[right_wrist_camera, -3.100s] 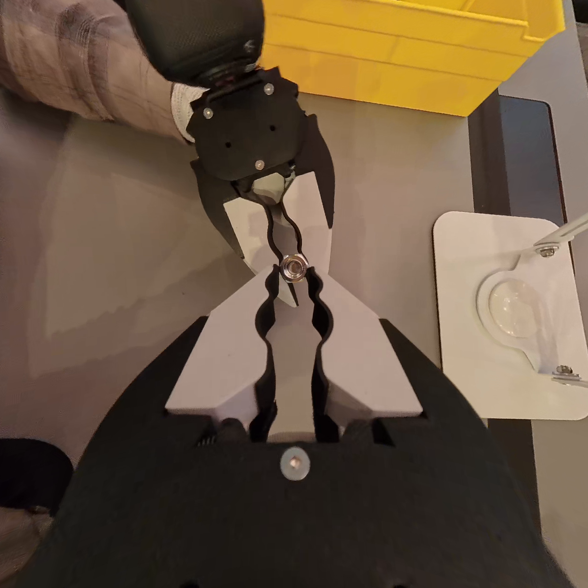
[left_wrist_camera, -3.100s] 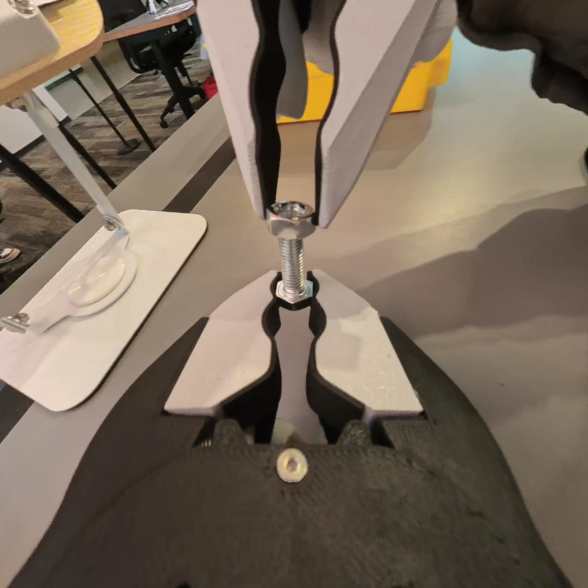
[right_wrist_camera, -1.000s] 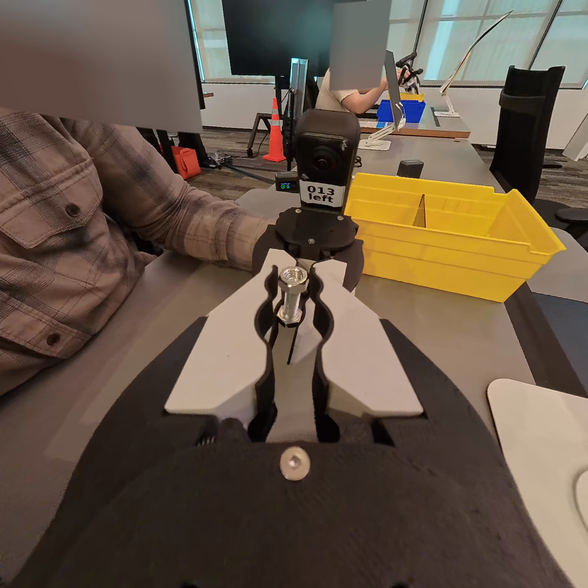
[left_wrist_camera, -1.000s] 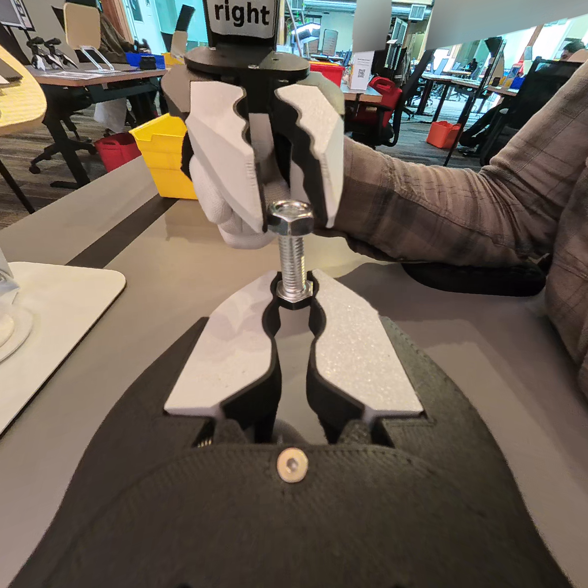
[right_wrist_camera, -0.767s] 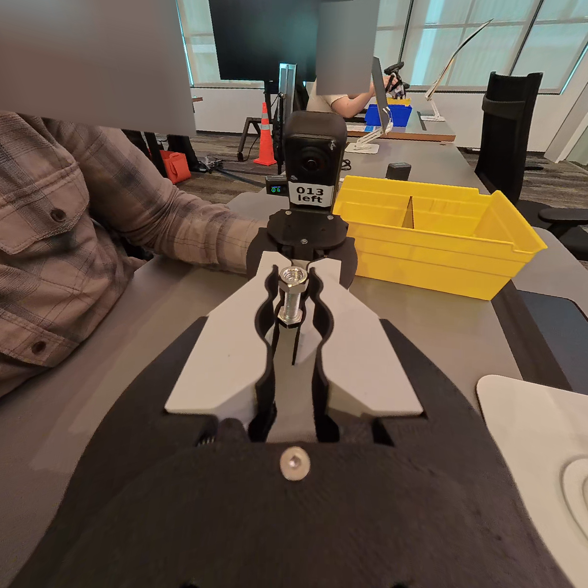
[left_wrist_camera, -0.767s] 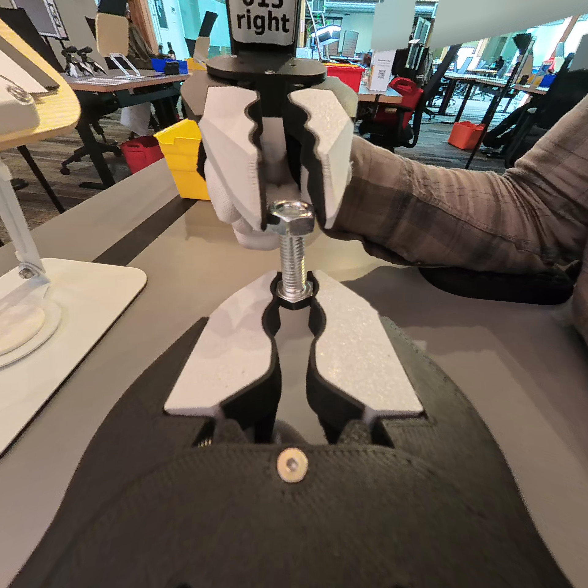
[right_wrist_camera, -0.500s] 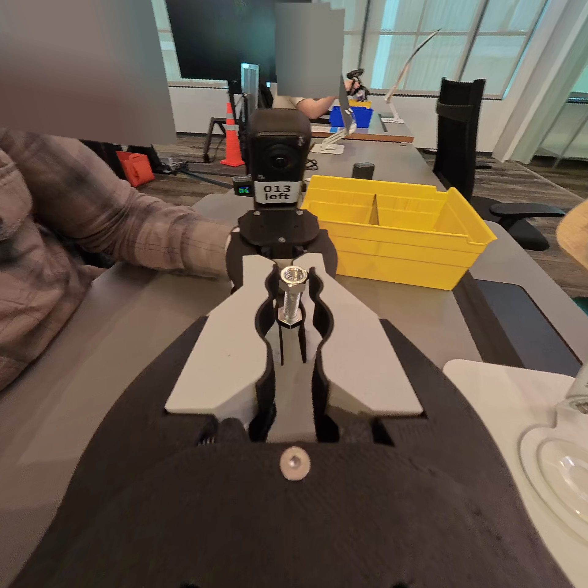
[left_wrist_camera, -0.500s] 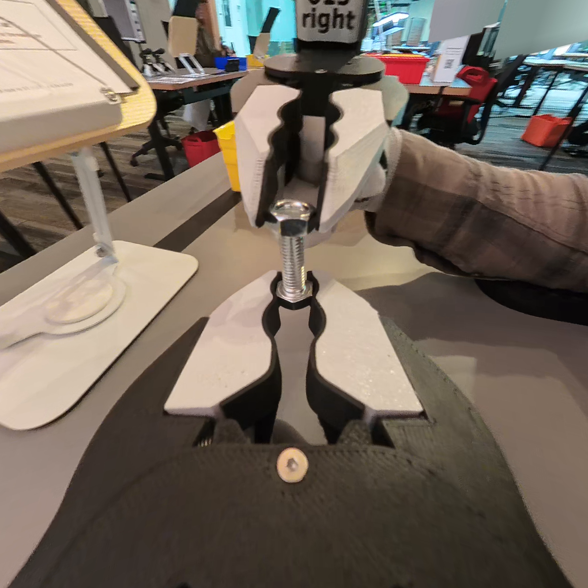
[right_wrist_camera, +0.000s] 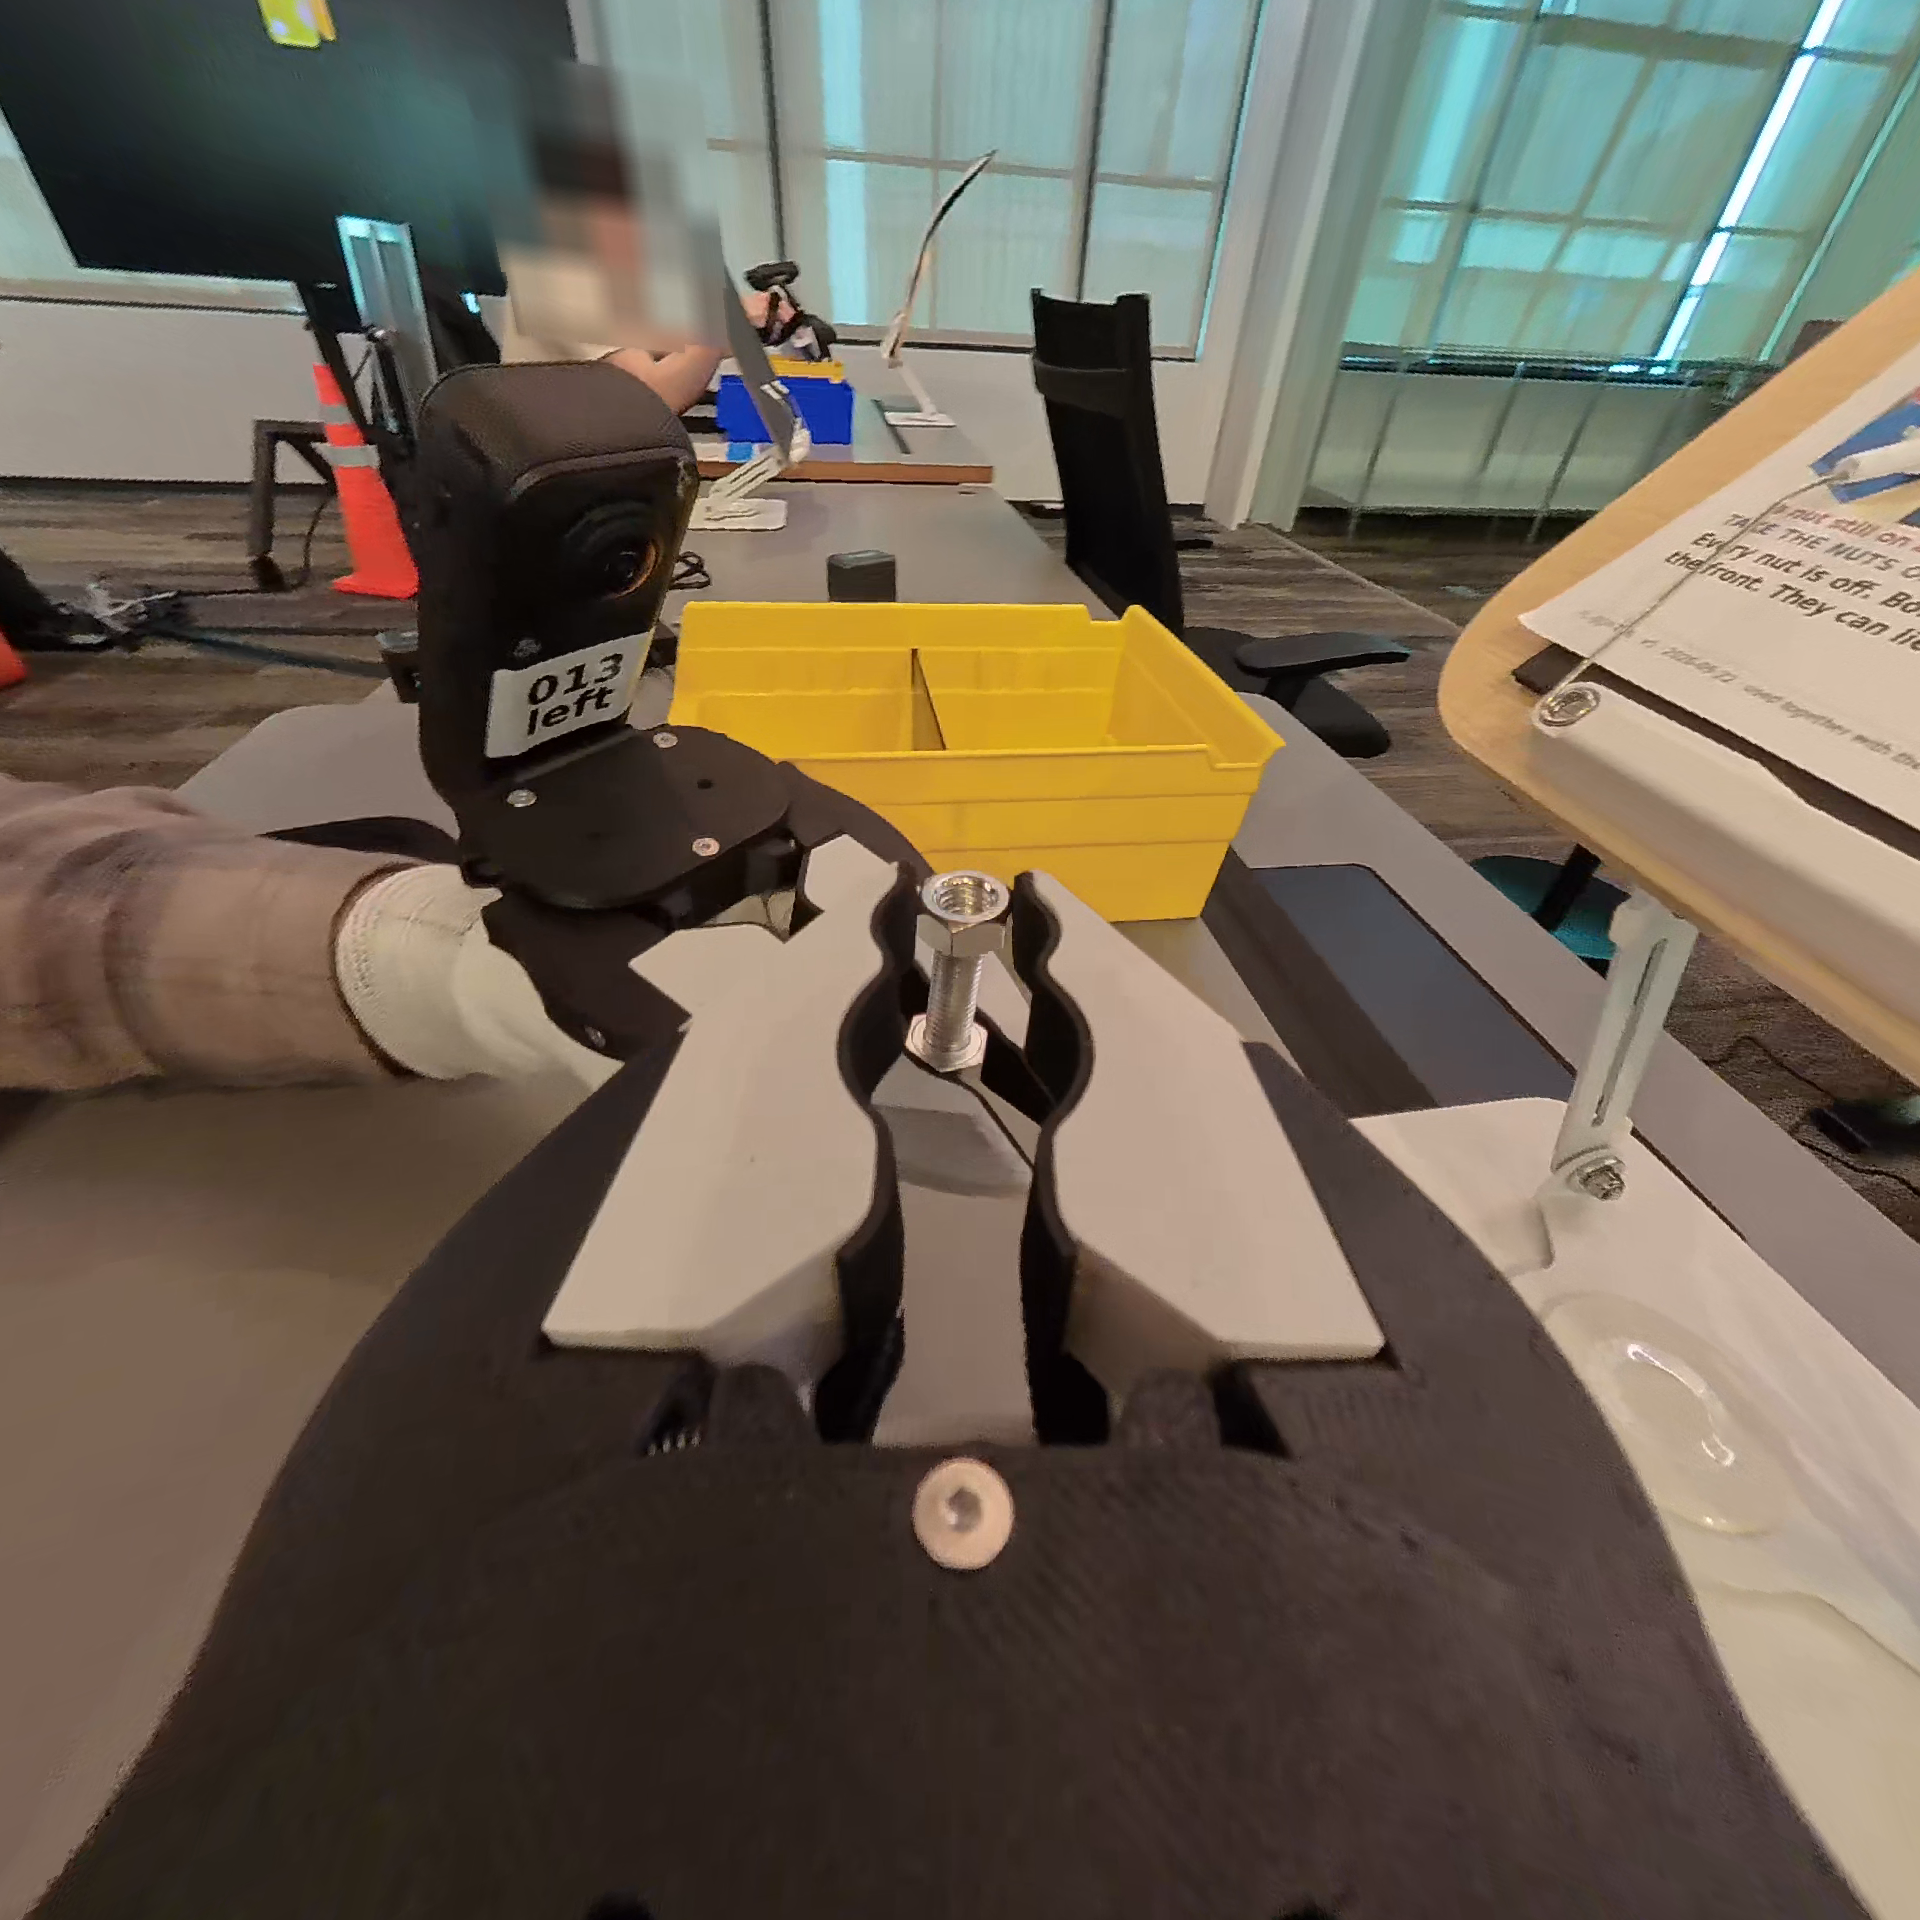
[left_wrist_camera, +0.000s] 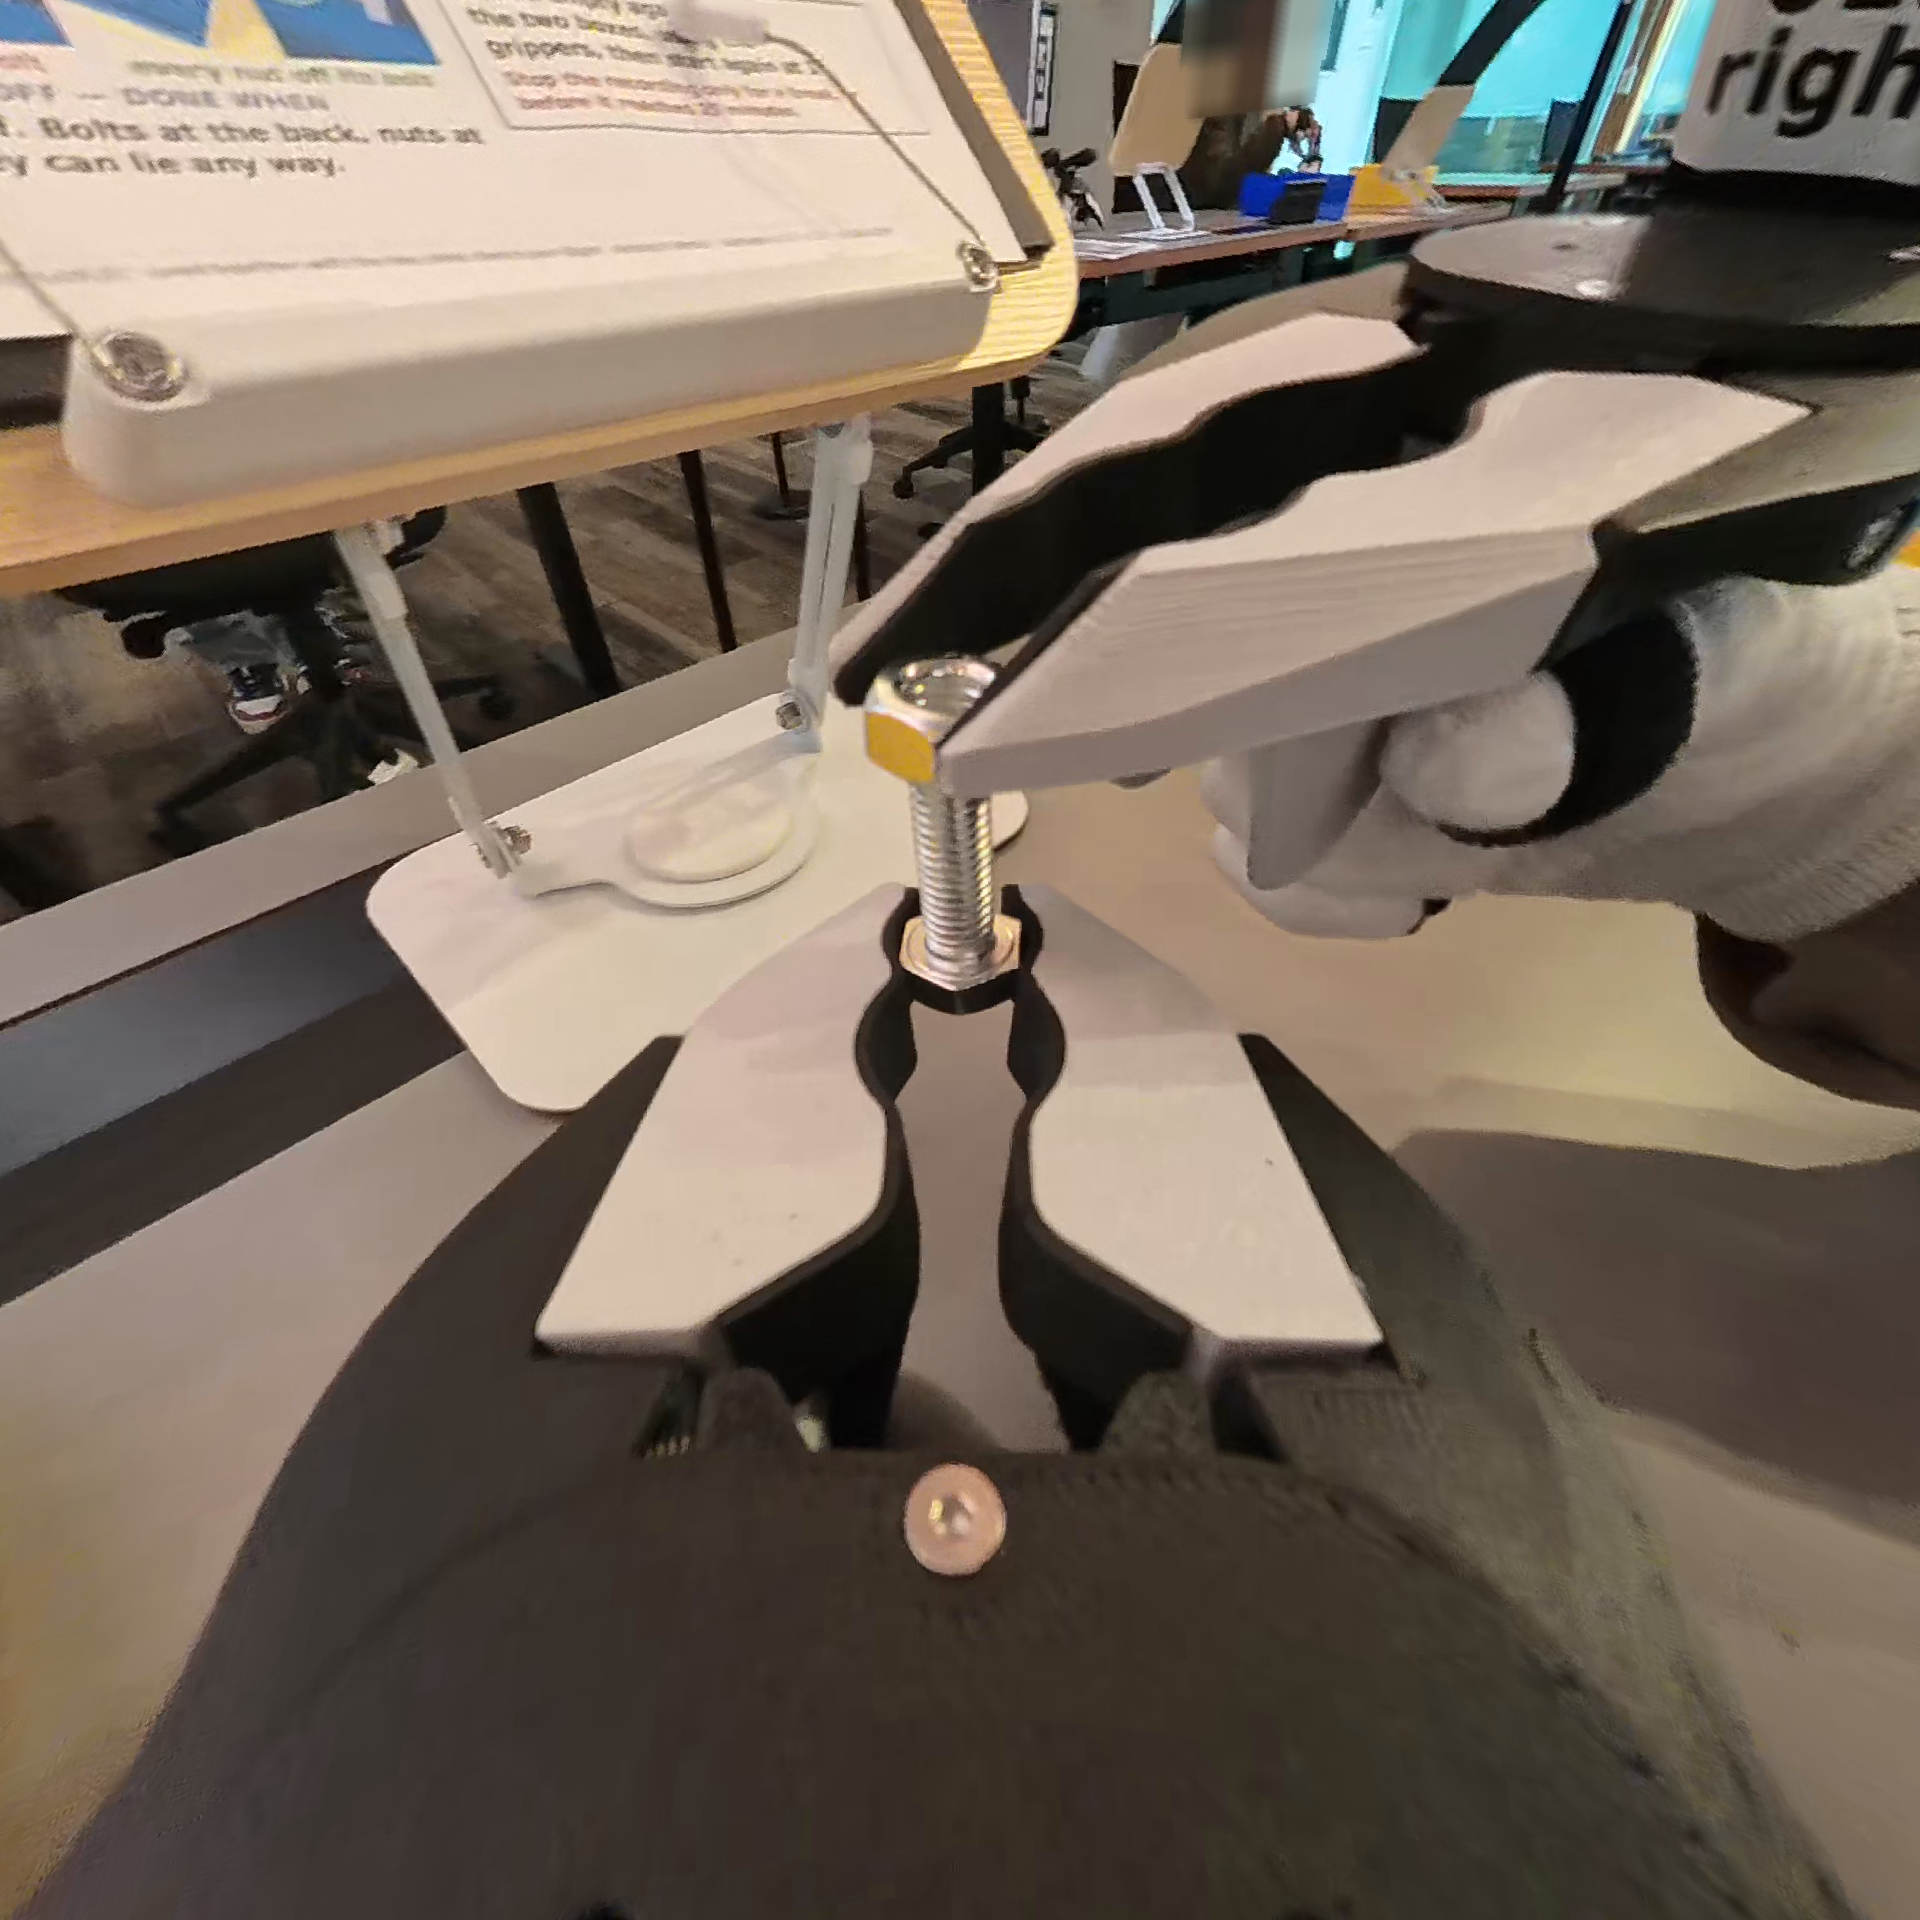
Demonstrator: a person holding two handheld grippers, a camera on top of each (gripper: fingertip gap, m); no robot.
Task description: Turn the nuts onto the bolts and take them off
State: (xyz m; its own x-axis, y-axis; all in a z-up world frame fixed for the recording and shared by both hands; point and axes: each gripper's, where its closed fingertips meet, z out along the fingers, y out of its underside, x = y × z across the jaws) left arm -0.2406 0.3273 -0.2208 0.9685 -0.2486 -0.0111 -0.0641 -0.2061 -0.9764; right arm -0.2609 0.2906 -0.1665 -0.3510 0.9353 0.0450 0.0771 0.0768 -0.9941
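Note:
A steel bolt spans the gap between my two grippers above the grey table. My left gripper is shut on the bolt's hex head, with the threaded shaft pointing away from it. My right gripper comes in from the right, held by a white-gloved hand, and is shut on the nut at the shaft's far end. In the right wrist view my right gripper grips the nut. The bolt runs down to my left gripper.
A yellow divided bin stands on the table behind the grippers. A white stand base with thin struts carries a tilted instruction board close on the left. The same base and board show at the right. The left gripper's tips are roughly 6 cm from the right gripper's.
Both grippers have swung round together with bolt and nut still held. The right gripper now lies tilted to the right in the left view. The instruction board has come into view.

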